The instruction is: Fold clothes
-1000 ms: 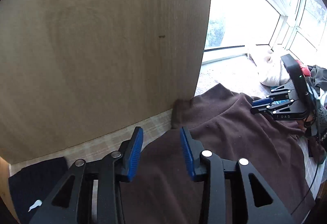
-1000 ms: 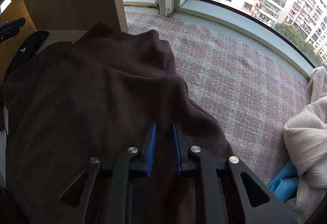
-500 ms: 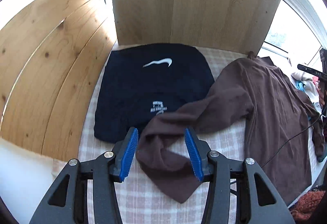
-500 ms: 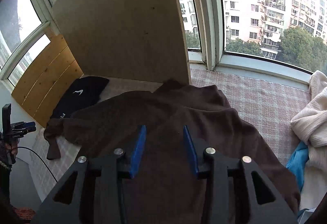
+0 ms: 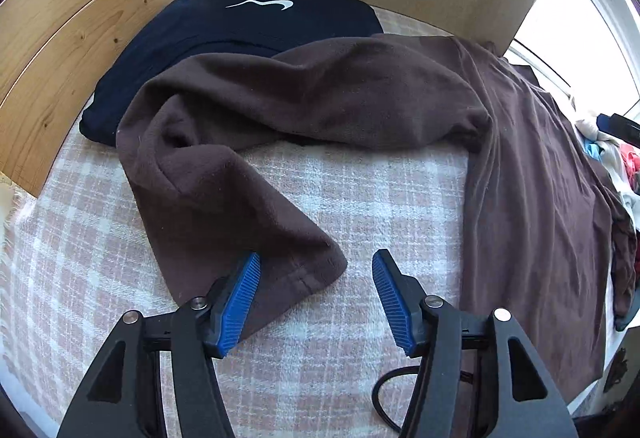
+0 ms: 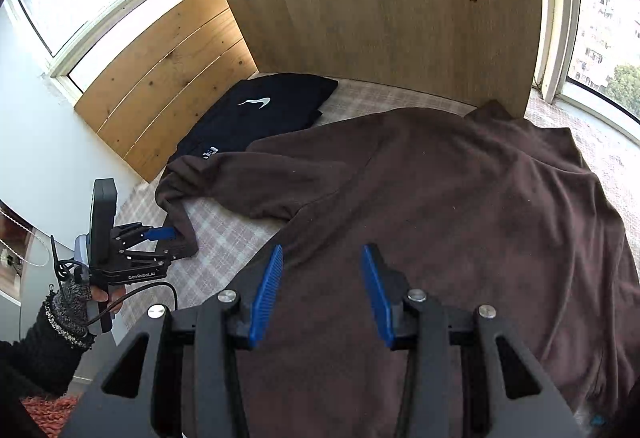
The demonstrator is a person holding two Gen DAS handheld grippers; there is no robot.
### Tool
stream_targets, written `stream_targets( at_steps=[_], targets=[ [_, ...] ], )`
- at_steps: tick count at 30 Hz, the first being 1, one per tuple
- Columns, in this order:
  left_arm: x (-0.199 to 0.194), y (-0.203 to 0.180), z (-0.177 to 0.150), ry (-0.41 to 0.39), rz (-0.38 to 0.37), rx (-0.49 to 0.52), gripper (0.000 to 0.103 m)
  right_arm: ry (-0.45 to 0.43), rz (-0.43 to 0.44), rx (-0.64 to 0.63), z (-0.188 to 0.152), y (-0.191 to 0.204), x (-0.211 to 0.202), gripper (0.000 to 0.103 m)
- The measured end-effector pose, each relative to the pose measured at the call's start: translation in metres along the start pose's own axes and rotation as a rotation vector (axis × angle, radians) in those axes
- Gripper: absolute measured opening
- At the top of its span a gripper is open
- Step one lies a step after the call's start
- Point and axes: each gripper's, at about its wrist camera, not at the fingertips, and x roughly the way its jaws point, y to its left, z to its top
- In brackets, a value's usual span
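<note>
Brown fleece top [image 6: 460,206] lies spread on the checked blanket [image 5: 360,190], its sleeve [image 5: 224,206] trailing toward 7 o'clock. Sleeve-folding looks in hand — the left gripper [image 5: 316,296] is opening its jaws over the cuff, unclamped; the right gripper [image 6: 320,290] hovers, jaws apart. Next: pinch the cuff, carry it across. Wood panels and windows surround; a navy shirt [image 5: 224,38] sits at 11 o'clock.

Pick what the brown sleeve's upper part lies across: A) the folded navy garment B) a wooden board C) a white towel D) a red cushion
A: the brown sleeve drapes over the edge of the folded navy garment before its cuff drops onto the checked blanket.
</note>
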Motion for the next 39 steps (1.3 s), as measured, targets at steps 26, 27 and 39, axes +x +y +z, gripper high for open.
stream_targets(
  at_steps=[26,27,39],
  targets=[
    [-0.098,0.115,-0.041,-0.037,0.244,0.22,0.01,0.231,-0.054,-0.384,0.03,0.083,0.138,0.041],
    [-0.094,0.112,-0.038,-0.035,0.265,0.241,0.01,0.242,-0.052,-0.408,0.03,0.09,0.142,0.041],
    [-0.128,0.144,-0.091,0.033,0.075,0.075,0.052,0.227,-0.061,-0.393,0.05,0.096,0.148,0.041]
  ],
)
